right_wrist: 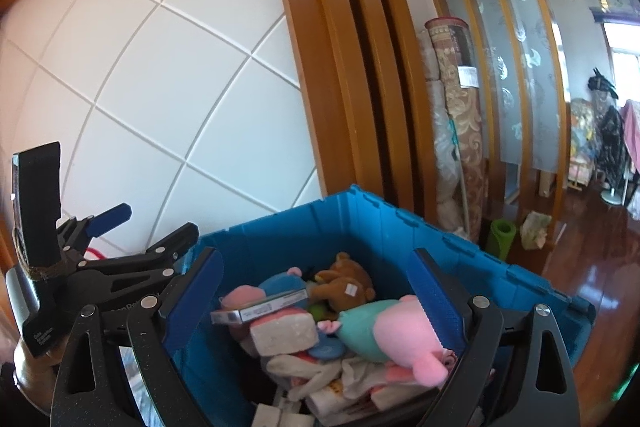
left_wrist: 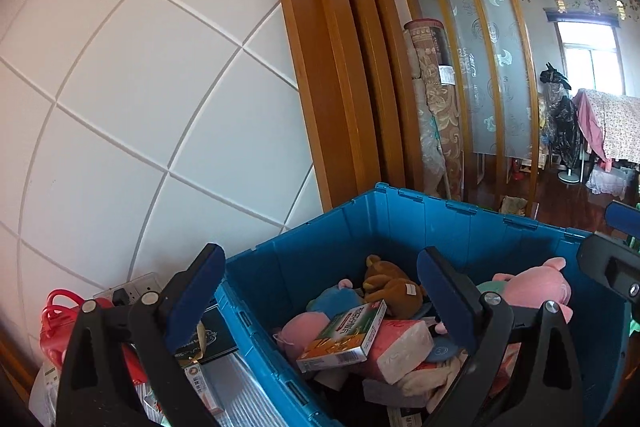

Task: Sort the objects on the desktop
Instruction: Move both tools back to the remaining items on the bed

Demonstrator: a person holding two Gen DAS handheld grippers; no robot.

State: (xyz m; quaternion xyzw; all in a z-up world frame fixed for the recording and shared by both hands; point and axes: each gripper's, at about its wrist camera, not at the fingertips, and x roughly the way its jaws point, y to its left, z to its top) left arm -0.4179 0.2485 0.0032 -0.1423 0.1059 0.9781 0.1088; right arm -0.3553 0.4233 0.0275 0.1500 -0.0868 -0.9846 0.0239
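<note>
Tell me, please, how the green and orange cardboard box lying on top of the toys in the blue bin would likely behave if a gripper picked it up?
The green and orange box looks stiff, probably light. Tilted on soft toys, it may slide when nudged.

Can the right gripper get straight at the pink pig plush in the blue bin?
Probably yes: the right gripper is open and empty, and the pink pig plush lies atop the pile in the blue bin, uncovered.
</note>
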